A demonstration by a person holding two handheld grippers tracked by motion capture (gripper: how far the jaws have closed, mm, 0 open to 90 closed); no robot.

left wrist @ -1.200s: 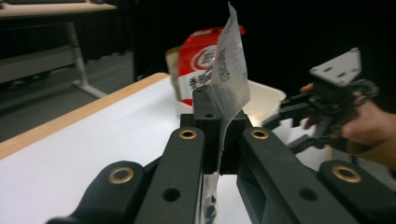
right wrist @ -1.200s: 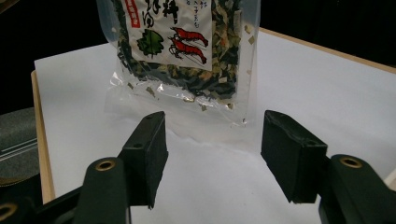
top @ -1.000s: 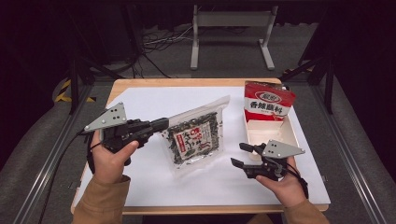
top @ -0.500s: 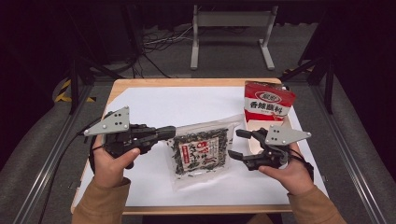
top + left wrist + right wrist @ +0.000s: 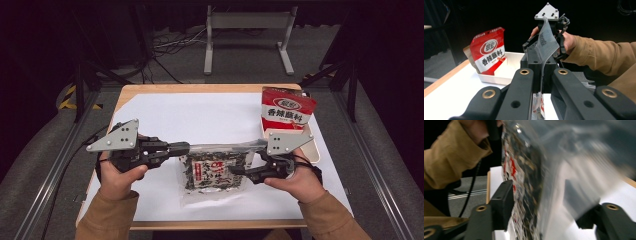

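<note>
Your left gripper (image 5: 184,148) is clamped down tight on the top left corner of the clear snack bag (image 5: 215,172); in the left gripper view its jaws are pinched onto the thin plastic edge with no gap to speak of. Your right gripper (image 5: 237,171) sits at the bag's right side with its jaws spread fairly wide around the plastic. The right gripper view is blurry, so I can't tell if it's actually biting yet.

The bag hangs low in the middle of the frame, between both hands, just over the white bench (image 5: 200,115).

My take: get the right gripper shut on the seam before you pull, and keep both grips near the top edge so the bag doesn't sag or tear unevenly. The red pouch (image 5: 286,111) stands in the white tray (image 5: 314,148) at the upper right, so steer clear of it.
</note>
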